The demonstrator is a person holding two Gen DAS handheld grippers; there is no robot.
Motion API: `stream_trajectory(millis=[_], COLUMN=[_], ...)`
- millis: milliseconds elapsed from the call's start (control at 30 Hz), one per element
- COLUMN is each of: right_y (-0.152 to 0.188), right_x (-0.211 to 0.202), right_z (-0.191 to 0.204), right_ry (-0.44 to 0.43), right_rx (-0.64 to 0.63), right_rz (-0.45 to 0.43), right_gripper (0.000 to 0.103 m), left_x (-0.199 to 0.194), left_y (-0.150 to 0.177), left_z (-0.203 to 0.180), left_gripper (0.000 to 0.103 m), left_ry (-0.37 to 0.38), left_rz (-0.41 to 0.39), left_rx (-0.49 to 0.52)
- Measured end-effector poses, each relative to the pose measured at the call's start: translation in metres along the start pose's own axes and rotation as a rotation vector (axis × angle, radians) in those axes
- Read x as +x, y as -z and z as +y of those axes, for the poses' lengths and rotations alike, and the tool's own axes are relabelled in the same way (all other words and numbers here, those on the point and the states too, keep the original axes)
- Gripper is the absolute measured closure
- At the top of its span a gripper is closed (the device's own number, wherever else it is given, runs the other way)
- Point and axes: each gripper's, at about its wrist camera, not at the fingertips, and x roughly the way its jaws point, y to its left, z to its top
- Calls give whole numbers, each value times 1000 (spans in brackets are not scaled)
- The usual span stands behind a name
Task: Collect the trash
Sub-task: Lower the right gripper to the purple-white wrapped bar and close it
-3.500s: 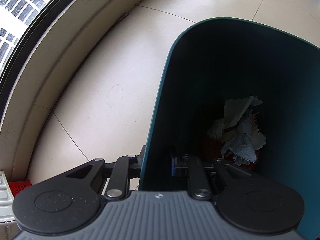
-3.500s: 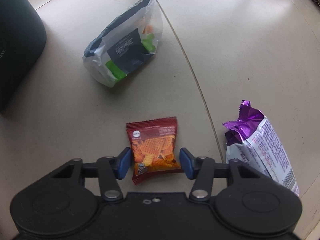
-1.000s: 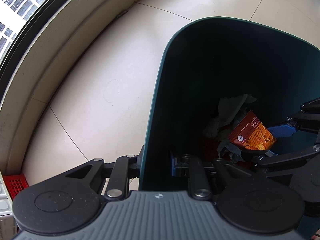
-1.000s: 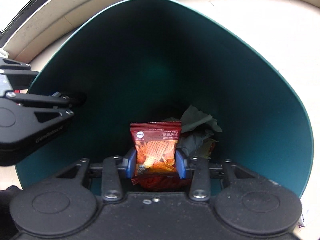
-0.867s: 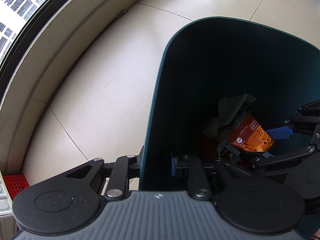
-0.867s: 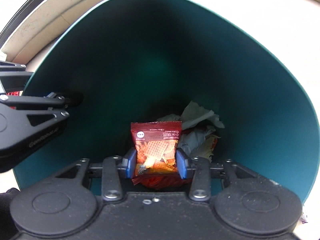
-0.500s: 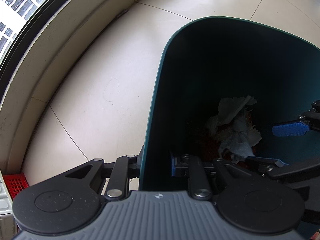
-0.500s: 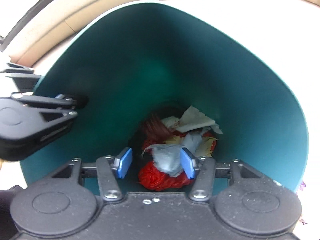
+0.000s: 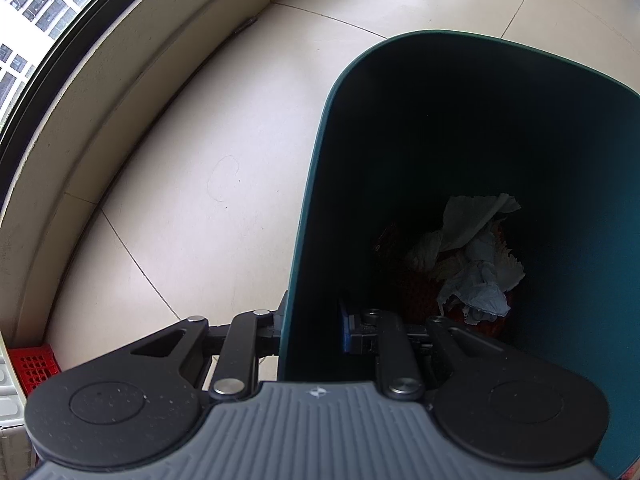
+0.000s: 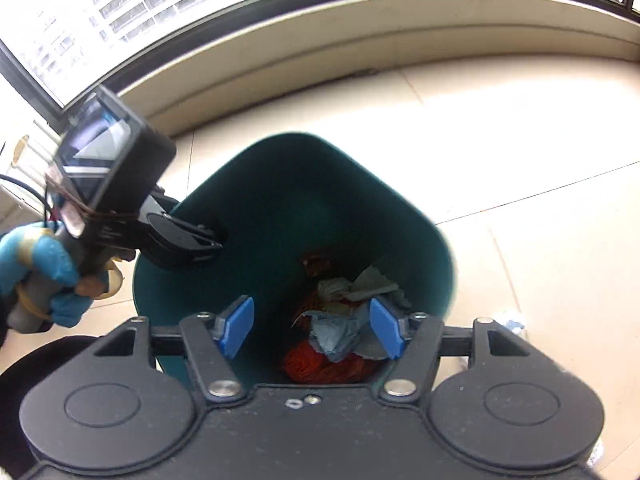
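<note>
Dark teal trash bin (image 10: 420,236) stands upright on the pale tile floor (image 10: 520,140) by the window ledge (image 10: 360,52), deep, with an open mouth and smooth walls, so it should be easy to drop into. Left gripper (image 9: 310,330) is clamped on the bin's near rim, one finger outside the wall, the blue-padded one inside, and looks like it's steadying the bin. Right gripper (image 10: 312,330) hovers above the bin mouth, blue pads spread wide, nothing between them. My read: a drop-off is done and this hand is free for the next pickup. Bin contents sit at the bottom: crumpled white tissue (image 9: 476,220), a wad of grey-blue paper (image 10: 336,332), red-orange mesh or wrapper material (image 10: 316,364) underneath, and a dark reddish packet (image 10: 316,264) against the far wall, labels unreadable. Fill is low, plenty of room. Left over: a scrap of something pale on the floor just right of the bin (image 10: 512,320), too blurred to identify. Whether more litter remains can't be told from these views.
</note>
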Motion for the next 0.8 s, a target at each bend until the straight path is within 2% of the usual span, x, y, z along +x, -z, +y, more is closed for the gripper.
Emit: stream_trajectory(millis=[100, 200, 333, 467, 633, 800], right_y=[7, 17, 42, 74, 114, 149], right_x=[-27, -52, -70, -81, -70, -19], right_z=[-19, -46, -91, -146, -209, -265], right_ry=[25, 69, 105, 147, 214, 222], right_rx=[7, 27, 65, 118, 101, 85], right_rz=[-26, -39, -56, -61, -4, 122], right_gripper=[29, 27, 20, 18, 16, 15], left_x=[0, 1, 1, 3, 5, 11], left_y=[0, 0, 0, -1, -2, -3], left_z=[0, -2, -2, -4, -6, -10], left_gripper=[83, 83, 83, 83, 83, 83], left_ry=[-4, -3, -4, -14, -24, -50], left_rz=[0, 2, 10, 8, 13, 20], left_rx=[7, 10, 8, 13, 1, -13])
